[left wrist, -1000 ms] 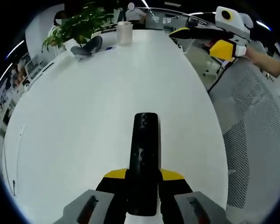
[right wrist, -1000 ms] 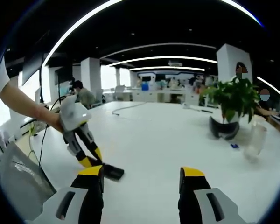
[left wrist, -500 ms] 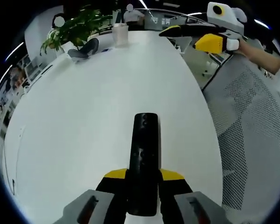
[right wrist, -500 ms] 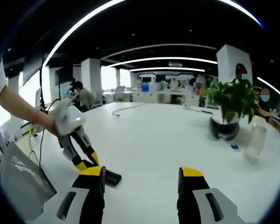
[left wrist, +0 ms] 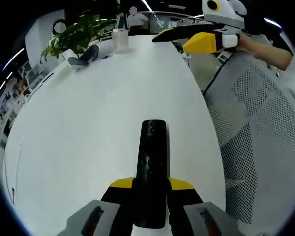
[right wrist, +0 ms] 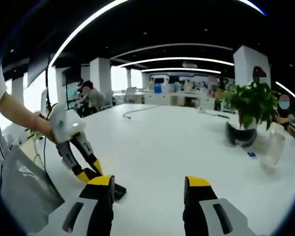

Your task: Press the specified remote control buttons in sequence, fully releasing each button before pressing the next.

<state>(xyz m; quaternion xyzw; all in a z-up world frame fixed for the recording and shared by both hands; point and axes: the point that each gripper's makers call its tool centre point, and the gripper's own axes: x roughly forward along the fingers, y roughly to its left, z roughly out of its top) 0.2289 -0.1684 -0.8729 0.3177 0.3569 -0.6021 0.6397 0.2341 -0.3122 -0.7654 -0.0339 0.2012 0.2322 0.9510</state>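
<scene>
Now my right tongs (right wrist: 148,194) sit lower, wide open, holding nothing, my left tongs (left wrist: 150,186) squeeze the long black remote (left wrist: 152,167), bottom end hidden, smooth white table (left wrist: 88,128).

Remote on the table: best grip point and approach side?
Grip the remote by its long narrow sides near the rear end, coming in lengthwise from behind, low over the white table. It lies flat and slim, and this leaves the button face open. The left tongs already clamp it that way; the right tongs stand open.
</scene>
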